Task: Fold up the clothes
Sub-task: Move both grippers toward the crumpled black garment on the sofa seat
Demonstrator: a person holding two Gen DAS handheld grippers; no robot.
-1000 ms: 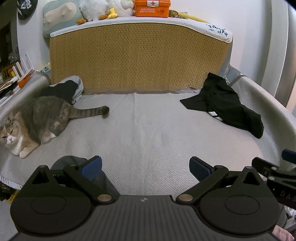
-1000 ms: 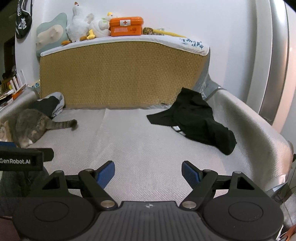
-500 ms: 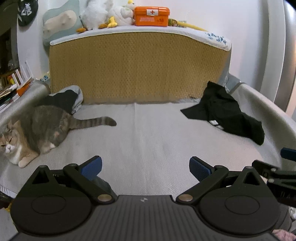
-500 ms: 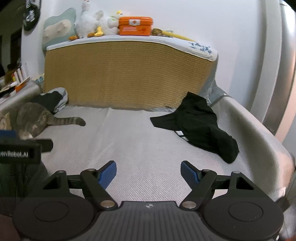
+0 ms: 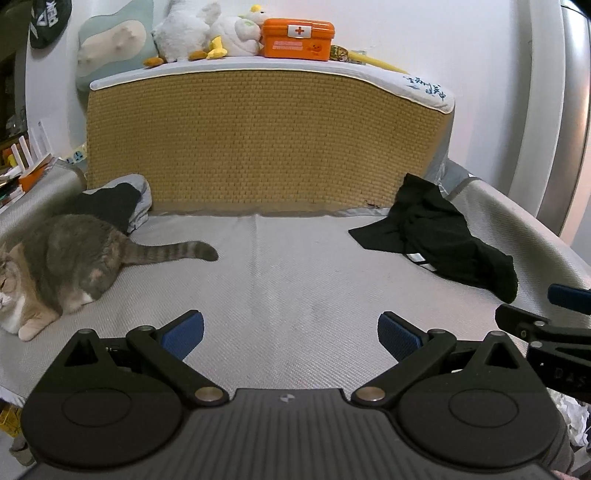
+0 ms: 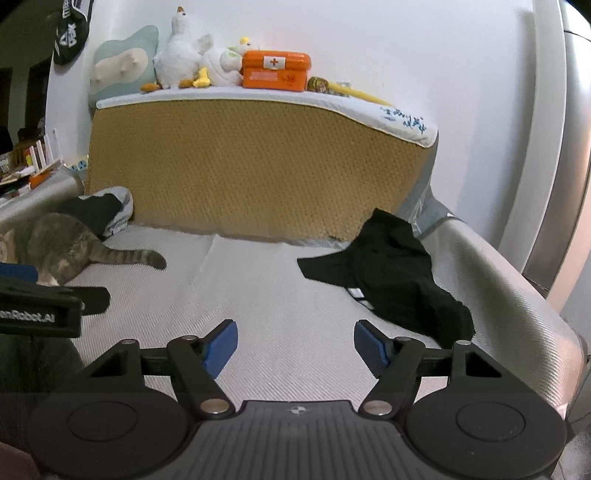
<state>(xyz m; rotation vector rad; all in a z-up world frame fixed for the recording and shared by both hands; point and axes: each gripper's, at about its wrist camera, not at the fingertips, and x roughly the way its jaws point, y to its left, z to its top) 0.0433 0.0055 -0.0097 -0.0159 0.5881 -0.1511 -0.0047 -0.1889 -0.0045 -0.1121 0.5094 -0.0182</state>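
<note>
The left gripper [image 6: 40, 306] shows white writing on its side in the right wrist view, reading "enRobot.AI", with the first letters cut by the frame edge. The right gripper [image 5: 554, 332] shows the letters "DAS" in the left wrist view. The orange box [image 5: 297, 38] has a white label with a red cross; the darker print under it is too small to read. The white top of the headboard [image 5: 258, 136] has blue handwriting near its right end, not readable. A dark cap [image 5: 50, 20] hangs on the wall to the left of the headboard, with white print that I cannot read.

Both grippers are held low over the near edge of the bed [image 5: 295, 280], side by side and pointing toward the headboard. The left one, in its own view [image 5: 291, 334], has its blue fingers [image 5: 183, 334] spread wide with nothing between them. The right one, in its own view [image 6: 295, 347], also has its fingers [image 6: 221, 347] spread apart and empty.

The black garment [image 6: 391, 280] lies crumpled on the bed, below the right end of the headboard and well ahead of the right gripper. The box is closed and stands on top of the headboard, just right of the plush toys [image 5: 207, 31]. A cat [image 5: 62, 266] lies on the bed, below the left end of the headboard, and behind it is a second pile of black and grey cloth [image 5: 118, 203].
</note>
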